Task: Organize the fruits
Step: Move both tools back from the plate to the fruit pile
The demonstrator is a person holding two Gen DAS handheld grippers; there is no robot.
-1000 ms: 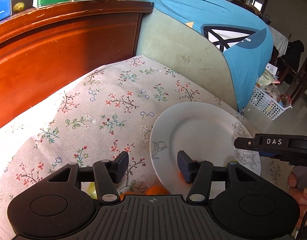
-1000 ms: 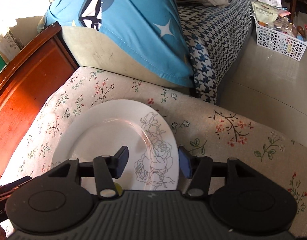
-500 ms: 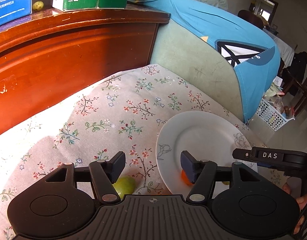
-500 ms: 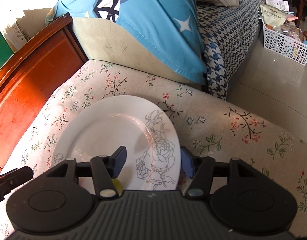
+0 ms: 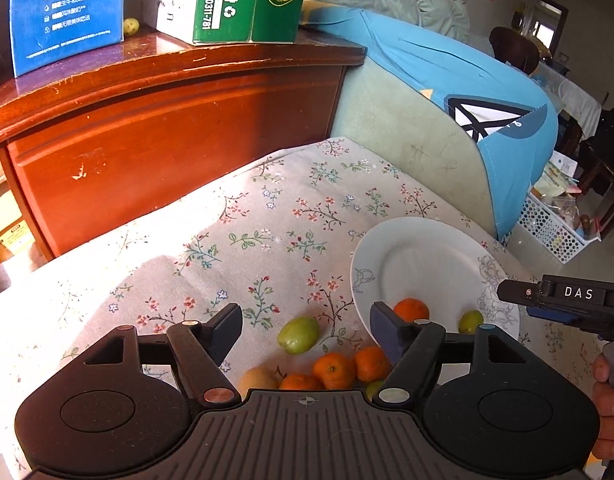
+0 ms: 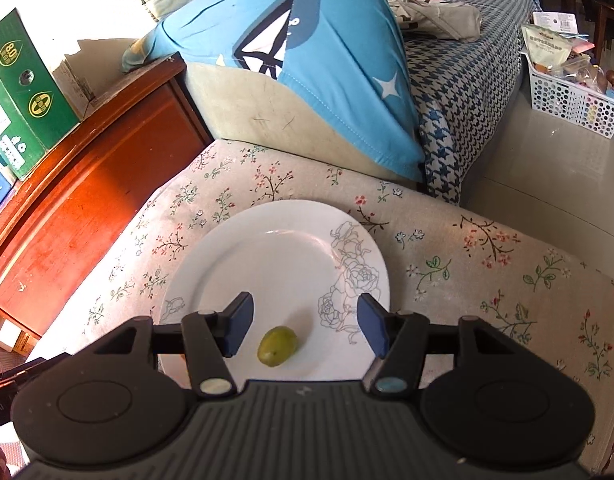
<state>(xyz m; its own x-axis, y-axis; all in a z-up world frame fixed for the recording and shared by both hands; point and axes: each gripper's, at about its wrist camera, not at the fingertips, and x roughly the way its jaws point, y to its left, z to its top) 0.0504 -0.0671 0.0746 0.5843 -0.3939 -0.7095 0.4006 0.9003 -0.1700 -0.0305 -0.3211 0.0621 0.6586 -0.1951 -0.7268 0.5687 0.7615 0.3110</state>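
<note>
Your right gripper (image 6: pixel 303 322) hangs above the near part of the white plate (image 6: pixel 275 264), jaws apart, nothing between the pads. One small green fruit (image 6: pixel 277 346) lies on the plate below the gap. The plate sits on a floral cloth (image 6: pixel 487 276). Beyond it: a blue cushion (image 6: pixel 327 80), a wooden cabinet (image 6: pixel 87 184) bearing a green carton (image 6: pixel 19 92), and a white perforated basket (image 6: pixel 567 96) on the floor.

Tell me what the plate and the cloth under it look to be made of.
Plate: probably glazed ceramic; glossy white with highlights and a printed grey rose outline. Cloth: woven fabric, likely cotton or linen; matte, floral print, draping softly over the edge.
</note>
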